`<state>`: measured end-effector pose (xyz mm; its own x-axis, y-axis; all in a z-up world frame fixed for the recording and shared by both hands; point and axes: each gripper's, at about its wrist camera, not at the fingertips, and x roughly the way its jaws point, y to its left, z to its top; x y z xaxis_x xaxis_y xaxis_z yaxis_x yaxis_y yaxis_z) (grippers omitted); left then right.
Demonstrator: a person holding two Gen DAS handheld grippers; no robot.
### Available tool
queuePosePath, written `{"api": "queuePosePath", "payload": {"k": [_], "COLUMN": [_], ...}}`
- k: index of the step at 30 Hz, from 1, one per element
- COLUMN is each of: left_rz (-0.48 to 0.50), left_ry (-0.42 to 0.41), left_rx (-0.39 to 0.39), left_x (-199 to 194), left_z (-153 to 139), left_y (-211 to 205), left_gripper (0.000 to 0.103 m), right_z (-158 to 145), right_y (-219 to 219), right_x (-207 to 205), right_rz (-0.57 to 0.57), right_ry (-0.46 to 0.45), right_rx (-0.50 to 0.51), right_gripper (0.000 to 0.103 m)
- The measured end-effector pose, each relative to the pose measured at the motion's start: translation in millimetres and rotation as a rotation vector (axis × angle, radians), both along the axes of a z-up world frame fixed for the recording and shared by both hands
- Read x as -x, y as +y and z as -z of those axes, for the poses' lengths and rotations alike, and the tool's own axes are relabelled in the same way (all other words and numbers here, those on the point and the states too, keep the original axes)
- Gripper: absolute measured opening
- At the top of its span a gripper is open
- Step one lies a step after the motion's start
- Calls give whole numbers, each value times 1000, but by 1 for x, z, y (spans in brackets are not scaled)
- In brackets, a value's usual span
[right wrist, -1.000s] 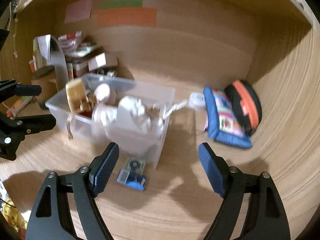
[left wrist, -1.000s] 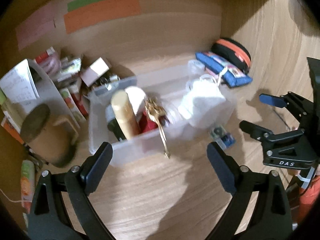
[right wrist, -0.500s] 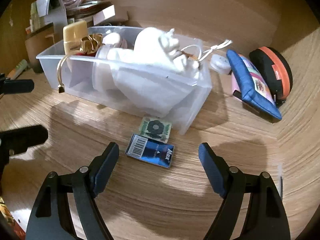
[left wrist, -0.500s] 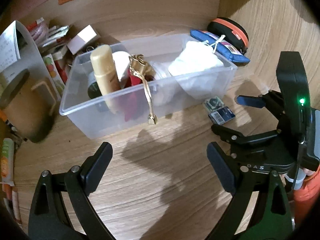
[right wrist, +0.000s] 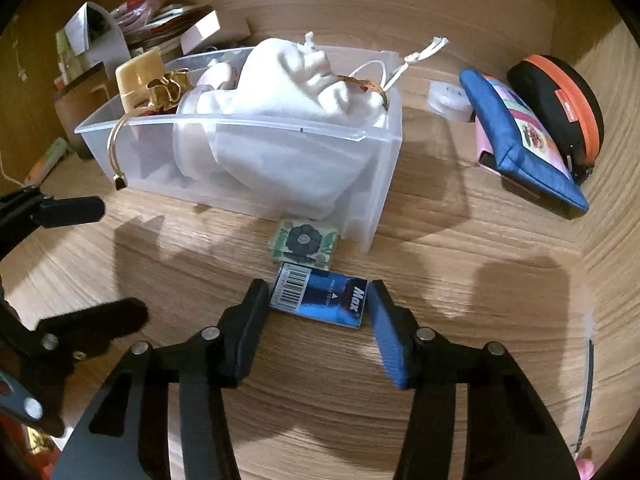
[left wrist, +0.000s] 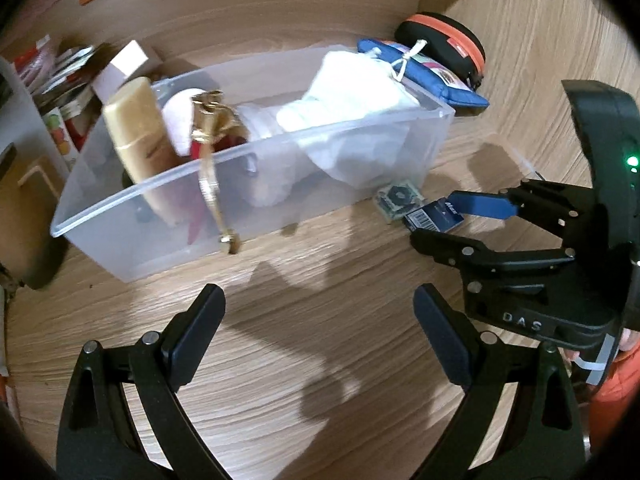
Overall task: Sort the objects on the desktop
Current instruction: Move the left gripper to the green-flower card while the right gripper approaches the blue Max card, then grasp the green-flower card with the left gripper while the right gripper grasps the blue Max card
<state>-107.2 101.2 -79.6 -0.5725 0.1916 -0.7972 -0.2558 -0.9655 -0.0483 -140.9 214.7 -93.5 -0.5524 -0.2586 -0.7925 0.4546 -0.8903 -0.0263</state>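
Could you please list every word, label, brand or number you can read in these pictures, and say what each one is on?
"Max": white letters on the blue box lying between the right gripper fingers.
"DAS": raised letters on the right gripper's black body, seen from the left wrist view.
Barcode and small white line on the blue box: too small to read.
Orange tag on the black-and-orange case: too blurred to read.
Packets behind the clear bin: unreadable.

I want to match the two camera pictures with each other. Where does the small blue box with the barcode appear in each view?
Left wrist view: the blue box lies right of centre on the wooden desk, partly hidden behind the right gripper.
Right wrist view: the blue box lies at lower centre, between the fingers of the right gripper.
Shared landmark: the clear plastic bin, just behind the box.
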Motion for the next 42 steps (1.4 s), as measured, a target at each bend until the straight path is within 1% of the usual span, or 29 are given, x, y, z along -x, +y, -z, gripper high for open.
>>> {"api": "queuePosePath", "payload": {"k": [3,8,12,14,16,17,18,20,23,26,31,34,36,37,38,42], "left_rz": [7,18,-8,-38,-56,-66,-83,-103,-131,-148,-163,-140,-118,-108,-94,-70], "left_ry": [-8,-36,-66,-75,-84,-91,-83,-82,-71,-30,-23,-19,-15,-13,-10,-13], "left_rx": [1,10,-1,-3,-19,-29,-22,-16,-9,53,45,46,49,49,51,37], "left_x": [5,19,33,40,47,50,52,56,58,59,61,61,60,60,59,57], "left_z": [1,6,11,13,13,14,13,13,14,17,17,17,15,15,15,15], "left_y": [12,35,52,60,63,64,66,68,73,83,84,84,85,86,87,85], "left_gripper": [96,96,96,96,93,87,82,79,77,76,72,60,46,43,37,34], "right_z": [0,-10,-23,-30,-36,-39,-41,-47,-51,-52,-47,-44,-45,-45,-45,-47], "right_y": [8,38,66,76,83,86,88,91,95,96,100,101,100,99,98,92], "right_x": [-1,-3,-2,-4,-5,-6,-6,-8,-12,-16,-17,-18,-18,-18,-19,-21], "right_rz": [10,49,76,77,71,64,59,46,20,6,-6,-4,-2,-2,-2,-5], "right_ry": [5,37,71,86,102,113,121,135,148,152,134,126,123,120,120,124], "right_rx": [0,43,99,132,154,165,173,190,219,230,244,240,238,238,236,232], "right_gripper": [47,47,47,47,47,47,47,47,47,47,47,47,47,47,47,47]}}
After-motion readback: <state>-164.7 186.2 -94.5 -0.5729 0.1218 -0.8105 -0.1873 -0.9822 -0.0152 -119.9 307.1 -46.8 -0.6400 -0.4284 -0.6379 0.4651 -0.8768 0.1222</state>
